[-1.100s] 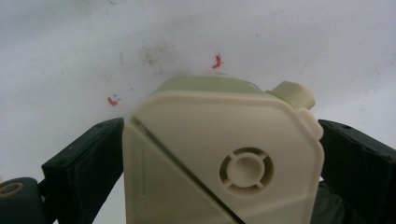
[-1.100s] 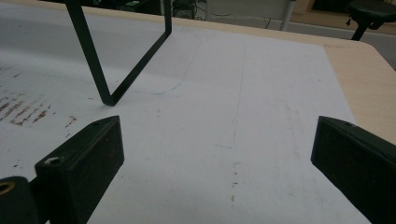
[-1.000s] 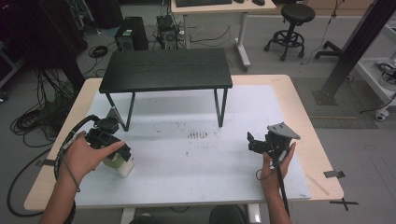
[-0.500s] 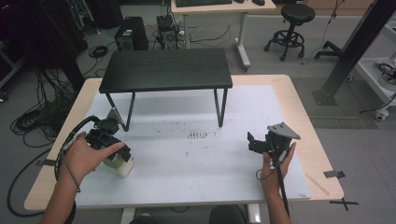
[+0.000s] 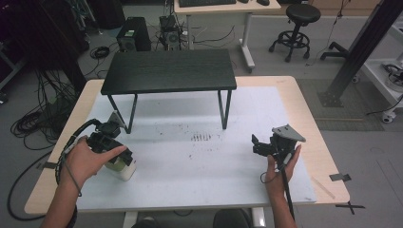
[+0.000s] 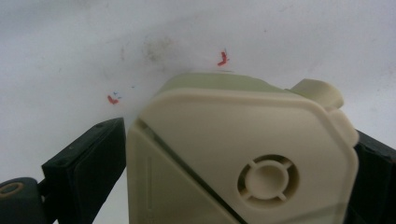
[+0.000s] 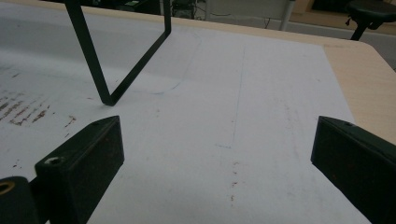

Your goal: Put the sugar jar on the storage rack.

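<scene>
Cream container (image 6: 243, 154) standing upright, lid up, pinched by left hand-held gripper (image 5: 111, 142), right hand-held gripper (image 5: 259, 145) spread

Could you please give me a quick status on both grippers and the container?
Left gripper shut on cream plastic lidded container, on the white table sheet. Right gripper open, holding nothing. Black raised shelf stands behind, apart.

A container (image 5: 122, 166) stands front left of the stand (image 5: 169, 70) on the table (image 5: 304, 109).
</scene>
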`<control>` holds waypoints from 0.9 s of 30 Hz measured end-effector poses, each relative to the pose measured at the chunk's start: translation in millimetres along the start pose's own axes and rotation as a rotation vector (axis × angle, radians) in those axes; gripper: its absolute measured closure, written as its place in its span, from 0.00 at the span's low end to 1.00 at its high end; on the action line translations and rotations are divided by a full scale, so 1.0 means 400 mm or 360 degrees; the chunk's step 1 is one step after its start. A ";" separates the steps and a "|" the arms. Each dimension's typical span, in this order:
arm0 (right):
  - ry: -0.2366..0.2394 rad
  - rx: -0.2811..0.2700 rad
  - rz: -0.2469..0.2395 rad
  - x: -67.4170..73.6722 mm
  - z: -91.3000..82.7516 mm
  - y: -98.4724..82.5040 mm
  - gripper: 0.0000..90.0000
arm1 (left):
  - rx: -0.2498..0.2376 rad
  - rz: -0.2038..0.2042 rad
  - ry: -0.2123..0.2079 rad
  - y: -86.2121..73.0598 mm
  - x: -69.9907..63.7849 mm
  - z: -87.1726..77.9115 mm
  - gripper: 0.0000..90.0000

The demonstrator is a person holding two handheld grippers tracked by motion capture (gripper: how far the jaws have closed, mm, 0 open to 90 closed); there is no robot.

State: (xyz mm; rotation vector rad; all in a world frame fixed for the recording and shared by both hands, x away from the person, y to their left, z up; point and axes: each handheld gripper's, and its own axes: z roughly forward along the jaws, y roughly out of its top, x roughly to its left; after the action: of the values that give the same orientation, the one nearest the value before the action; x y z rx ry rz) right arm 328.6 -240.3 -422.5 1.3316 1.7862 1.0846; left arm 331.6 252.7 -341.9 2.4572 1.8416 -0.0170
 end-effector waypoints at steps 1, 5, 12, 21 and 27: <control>0.0000 0.0002 0.0000 0.000 0.000 0.000 0.03 | -0.0001 0.0005 -0.0002 0.000 0.000 0.000 0.05; -0.0001 0.0001 0.0000 0.000 0.000 0.000 0.03 | -0.0004 0.0012 0.0006 0.002 -0.001 0.001 0.05; 0.0004 0.0005 -0.0001 0.000 0.001 0.000 0.03 | 0.0006 0.0014 0.0023 0.003 0.000 0.006 0.06; -0.0003 0.0007 -0.0006 0.001 0.001 0.000 0.03 | 0.0013 0.0016 0.0046 0.002 0.000 0.012 0.11; -0.0001 0.0011 -0.0006 0.000 0.003 0.000 0.03 | 0.0013 0.0025 0.0049 0.000 0.002 0.017 0.20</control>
State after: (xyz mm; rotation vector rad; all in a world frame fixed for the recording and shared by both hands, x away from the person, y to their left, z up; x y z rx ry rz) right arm 329.4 -239.9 -423.1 1.3321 1.7929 1.0765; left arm 332.0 253.1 -348.6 2.4910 1.8381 0.0141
